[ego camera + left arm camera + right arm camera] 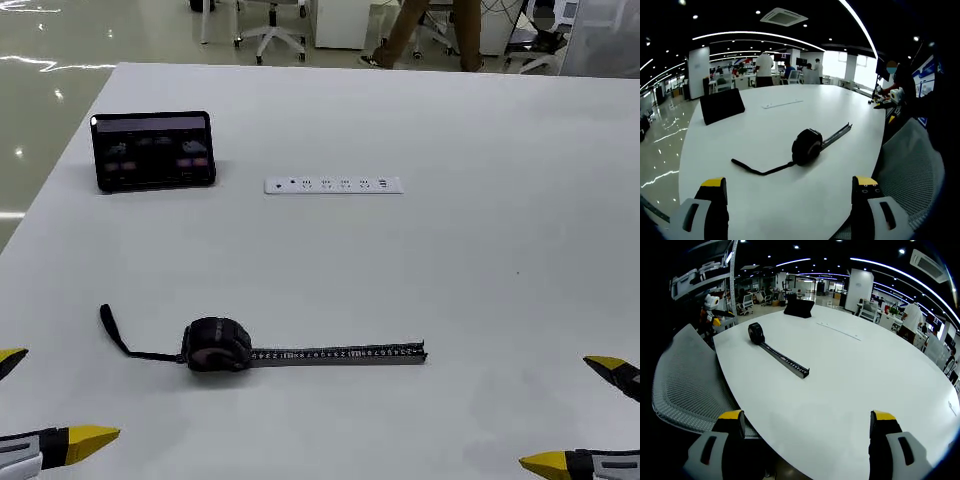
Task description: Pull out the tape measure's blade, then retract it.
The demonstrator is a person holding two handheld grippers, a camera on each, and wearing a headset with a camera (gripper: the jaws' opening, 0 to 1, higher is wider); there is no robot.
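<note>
A: Tongs?
B: Both gaped wide, left tongs (pixel 790 182) and right tongs (pixel 807 415), gripping nothing, touching nothing.
A: Tape?
B: Round black tape measure (pixel 215 345) lay on the white worktop (pixel 450 250) ahead, between them, its marked metal blade (pixel 335 354) drawn out flat.

In your head view both grippers are cut by the frame: your left gripper (pixel 65 395) is clipped by the left and bottom edges and your right gripper (pixel 555 411) by the right and bottom edges, so you see the yellow jaw tips and little of the bodies. The marks on the blade (pixel 340 354) are too small for you to read, as is the print on the power strip (pixel 333 185), and the tablet (pixel 153 150) screen is a blur of dim icons. At the top edge a person (pixel 415 30) is cut off above the legs.
</note>
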